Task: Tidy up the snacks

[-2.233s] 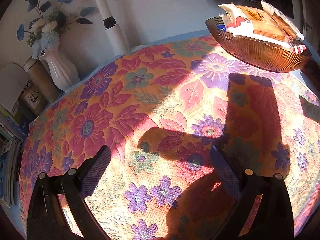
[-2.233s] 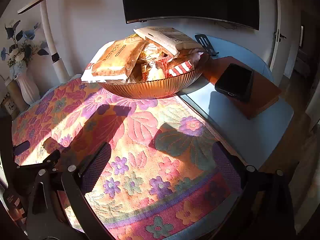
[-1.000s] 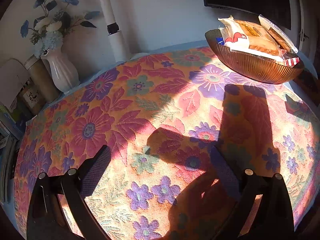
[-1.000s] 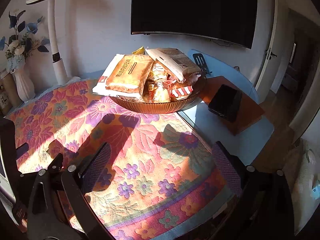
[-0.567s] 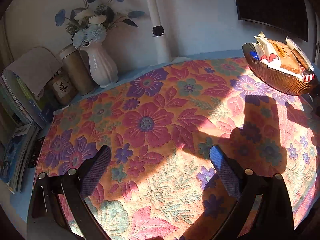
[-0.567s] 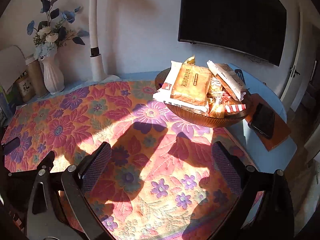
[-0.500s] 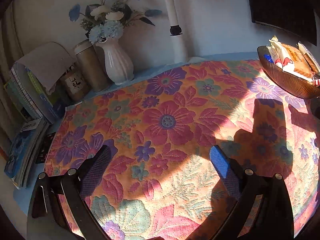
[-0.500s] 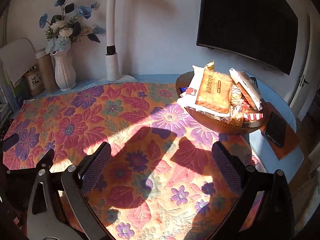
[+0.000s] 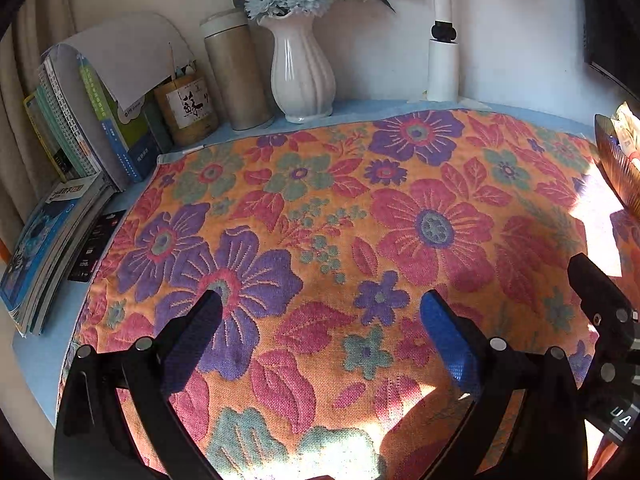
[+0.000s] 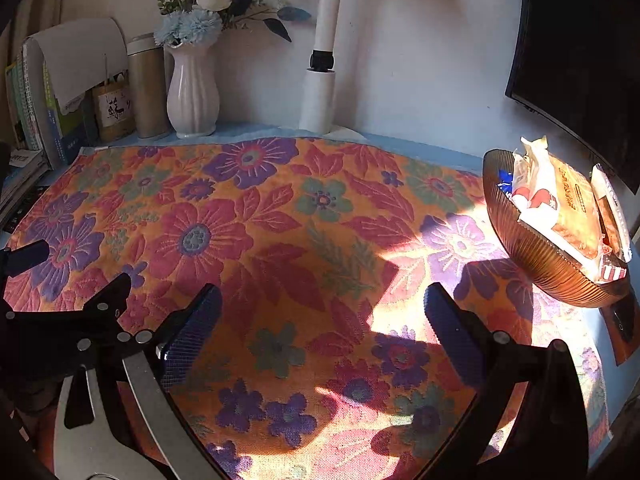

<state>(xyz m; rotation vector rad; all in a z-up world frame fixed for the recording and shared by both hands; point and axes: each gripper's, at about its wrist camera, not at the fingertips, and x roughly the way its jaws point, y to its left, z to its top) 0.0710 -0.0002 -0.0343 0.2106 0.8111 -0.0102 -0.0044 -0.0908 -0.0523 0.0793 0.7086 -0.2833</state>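
Right wrist view: snack bowl [image 10: 536, 256] sits far right of the wide-open, empty right tool [image 10: 320, 320].

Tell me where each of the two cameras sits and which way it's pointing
Left wrist: above the floral cloth, facing the books and white vase; open left gripper below.
Right wrist: further right, facing the snack bowl; open right gripper below, left gripper at its left edge.
Shared: cloth, vase, lamp post, bowl.
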